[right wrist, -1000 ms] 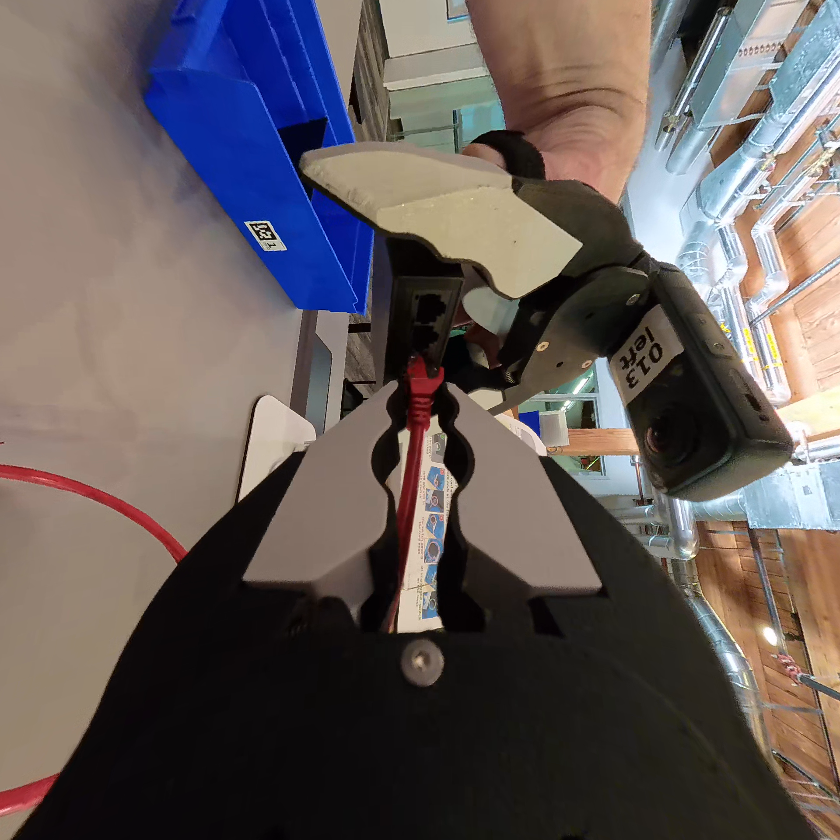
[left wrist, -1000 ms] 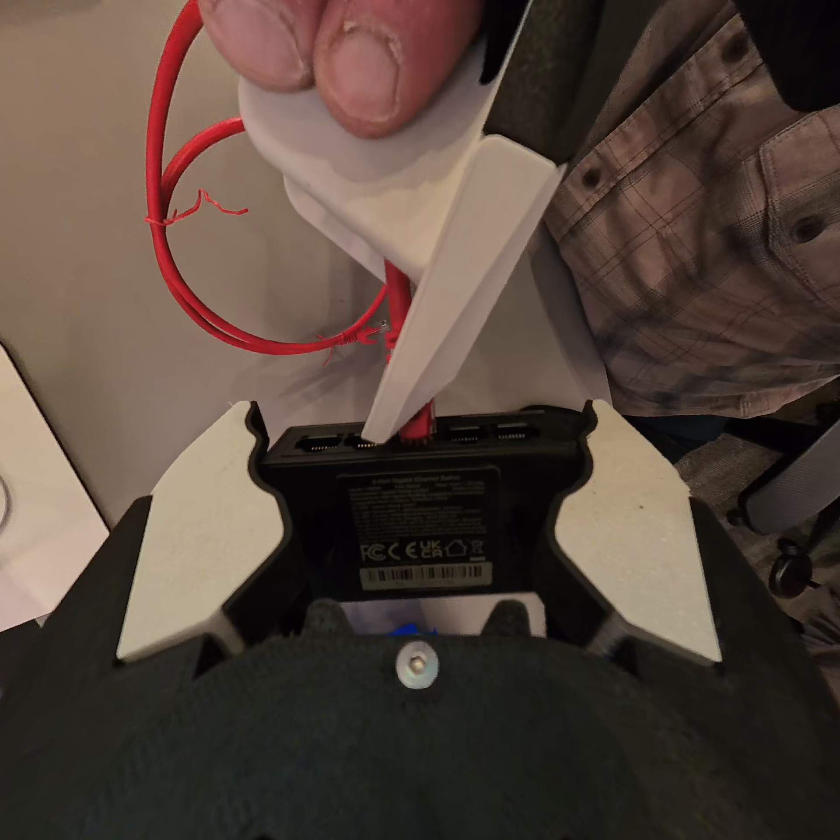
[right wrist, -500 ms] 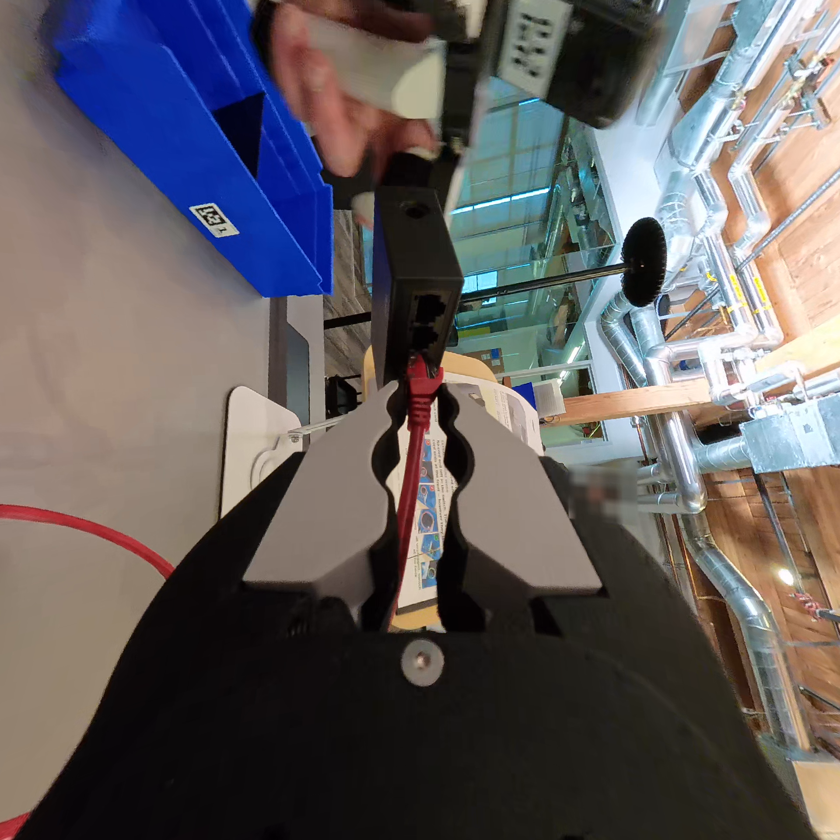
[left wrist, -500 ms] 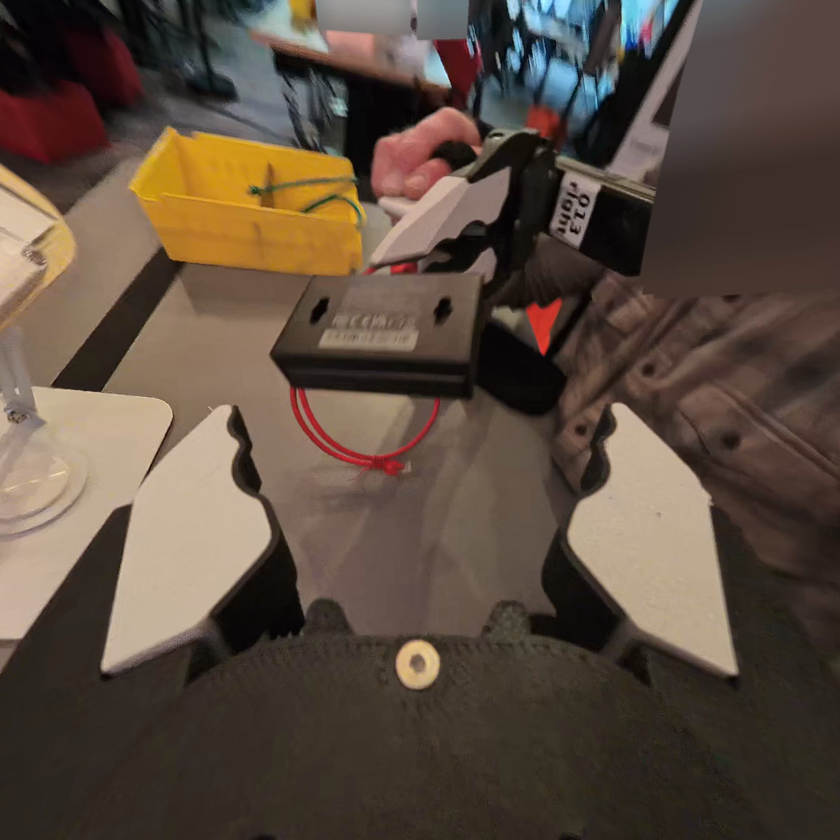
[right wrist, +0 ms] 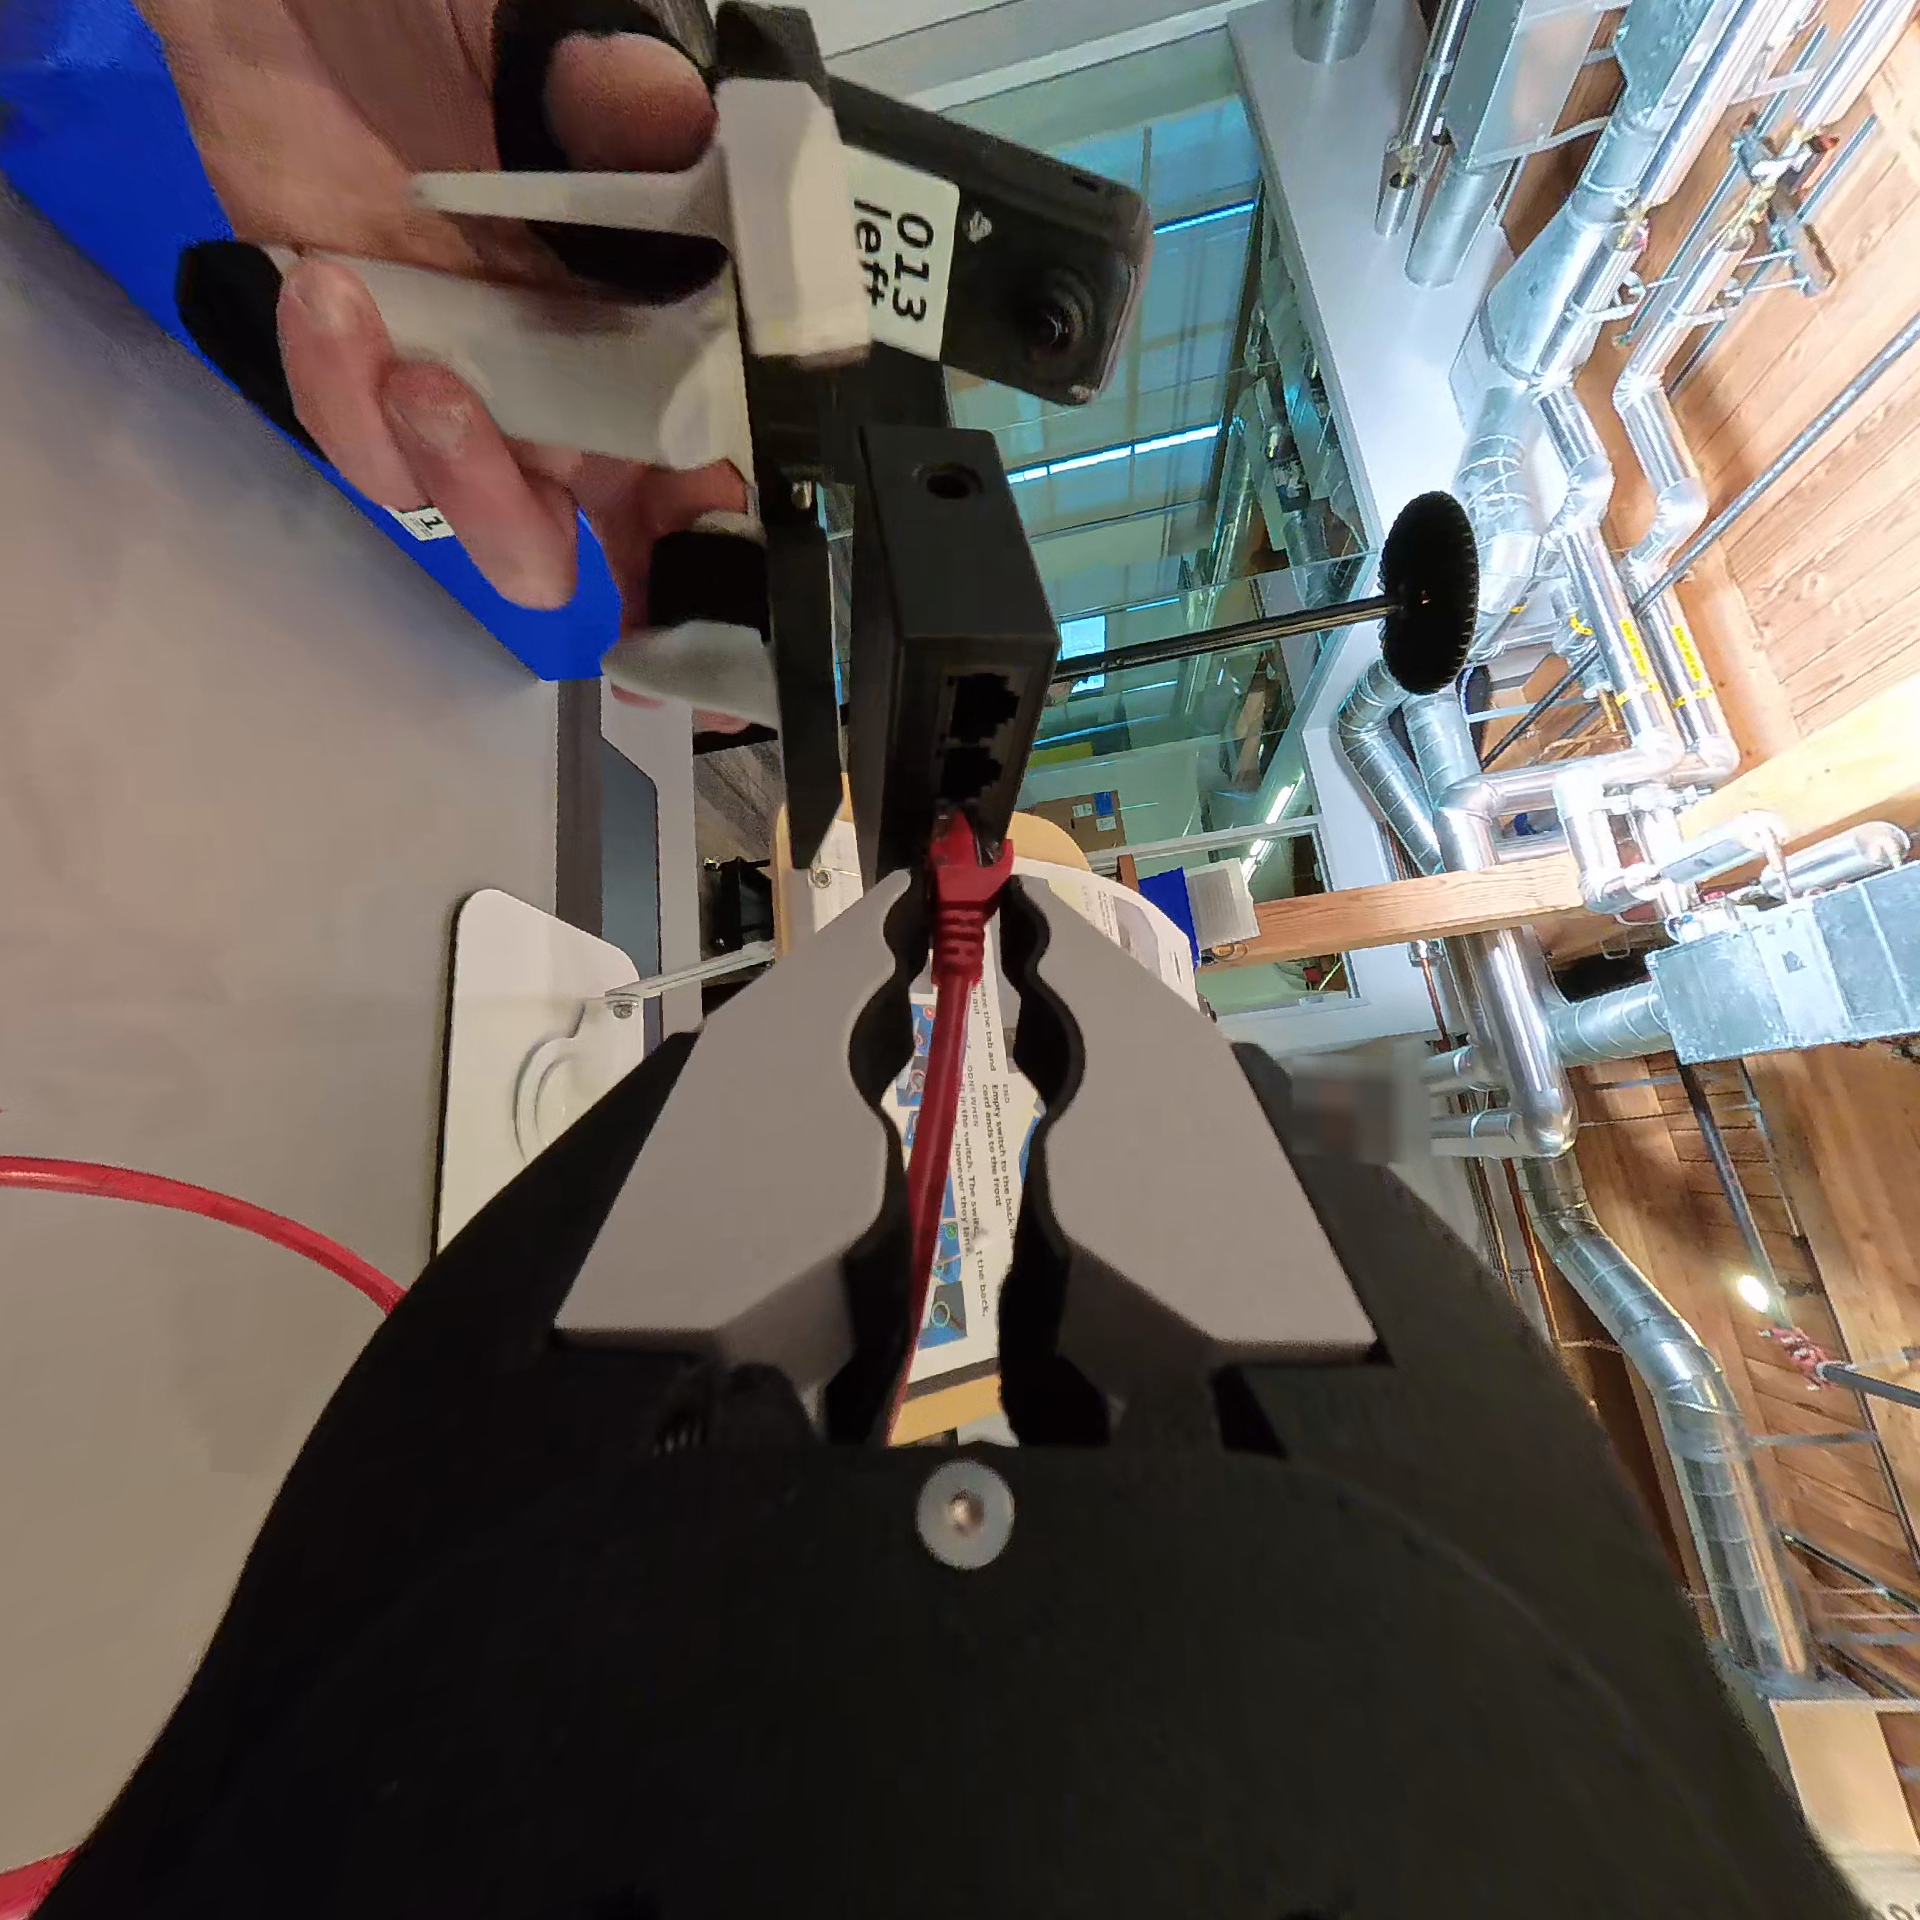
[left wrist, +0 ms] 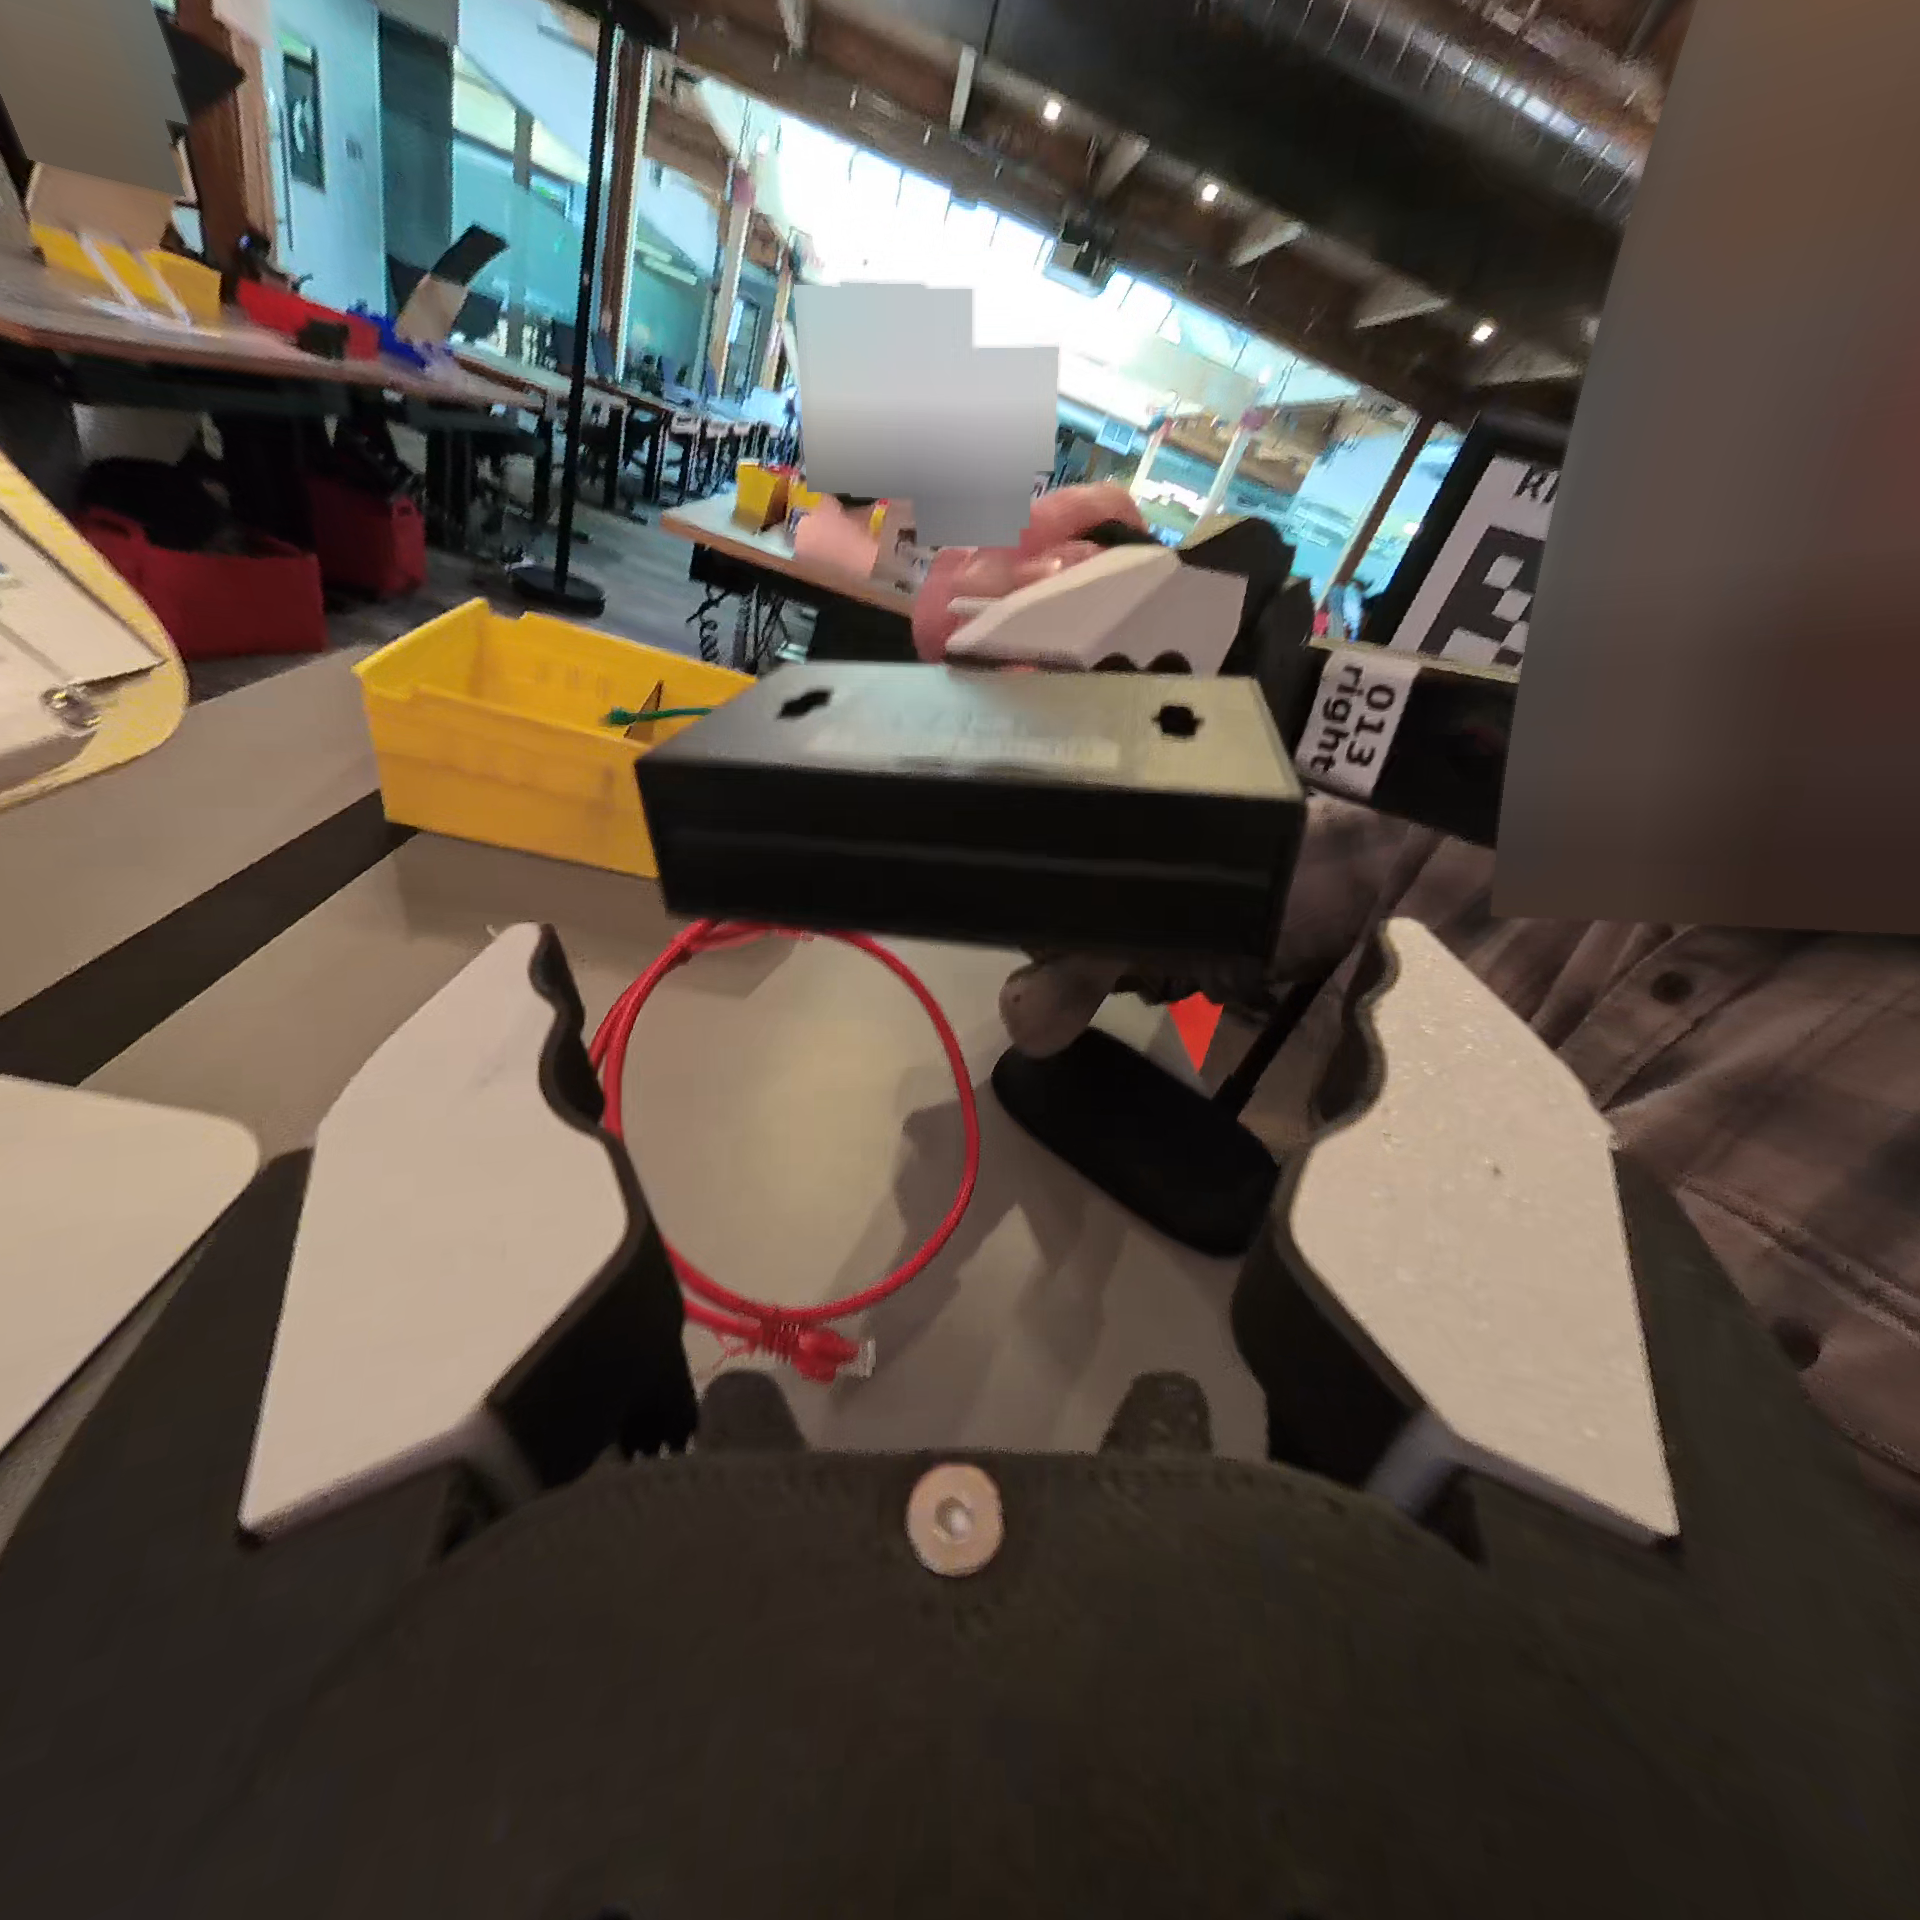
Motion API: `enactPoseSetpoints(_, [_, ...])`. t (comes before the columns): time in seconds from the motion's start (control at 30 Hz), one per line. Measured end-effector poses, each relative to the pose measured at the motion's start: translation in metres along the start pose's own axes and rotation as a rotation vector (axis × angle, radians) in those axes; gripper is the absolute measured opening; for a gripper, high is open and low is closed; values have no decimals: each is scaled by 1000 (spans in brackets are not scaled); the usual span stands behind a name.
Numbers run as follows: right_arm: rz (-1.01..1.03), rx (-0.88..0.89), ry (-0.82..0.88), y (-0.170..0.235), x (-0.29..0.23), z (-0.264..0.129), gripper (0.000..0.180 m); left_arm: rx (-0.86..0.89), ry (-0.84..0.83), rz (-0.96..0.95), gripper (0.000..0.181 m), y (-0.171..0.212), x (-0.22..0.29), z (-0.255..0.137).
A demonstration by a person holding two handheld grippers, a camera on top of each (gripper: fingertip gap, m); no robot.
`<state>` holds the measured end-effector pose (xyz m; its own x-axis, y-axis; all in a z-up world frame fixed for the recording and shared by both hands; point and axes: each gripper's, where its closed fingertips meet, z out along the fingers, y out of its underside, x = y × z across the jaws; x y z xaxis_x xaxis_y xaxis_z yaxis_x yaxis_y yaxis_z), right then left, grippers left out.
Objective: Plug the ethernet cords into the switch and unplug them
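The black switch [left wrist: 966, 810] hangs in the air just ahead of my left gripper [left wrist: 961, 961], which is open and empty, its white fingers [left wrist: 447, 1195] wide apart below it. My right gripper [right wrist: 956, 894] is shut on the red ethernet cord's plug [right wrist: 961, 914]. The plug sits in a port of the switch [right wrist: 945, 603] and carries it. The rest of the red cord [left wrist: 800, 1143] lies in a loop on the grey table. The right gripper [left wrist: 1081, 613] shows behind the switch in the left wrist view. The left gripper [right wrist: 800, 623] shows beside the switch in the right wrist view.
A yellow bin [left wrist: 499, 727] stands on the table behind the switch. A blue bin [right wrist: 104, 156] lies at the table's far side. A black stand base [left wrist: 1132, 1153] sits right of the cord loop. A white base plate [right wrist: 509, 997] is near the table edge. My right fingertips sit around 5 centimeters from my left ones.
My left gripper has let go of the switch, opened wide and drawn back. The switch now hangs from the red plug in my shut right gripper.
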<state>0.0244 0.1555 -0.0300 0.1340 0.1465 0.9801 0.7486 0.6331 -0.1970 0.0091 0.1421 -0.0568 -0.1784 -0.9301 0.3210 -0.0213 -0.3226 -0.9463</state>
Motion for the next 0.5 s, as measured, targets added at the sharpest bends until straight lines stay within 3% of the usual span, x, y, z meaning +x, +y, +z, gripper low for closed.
enactPoseSetpoints(0.17, [6,14,1,-3,-5,2,11,149,31,-2,138,-12,7,17])
enactPoseSetpoints(0.27, [1,16,-1,-3,-6,1,11,248,26,-27,131,-18,2,18])
enactPoseSetpoints(0.5, [-3,26,-39,-1,-7,-3,11,227,-5,6,144,-17,-5,16])
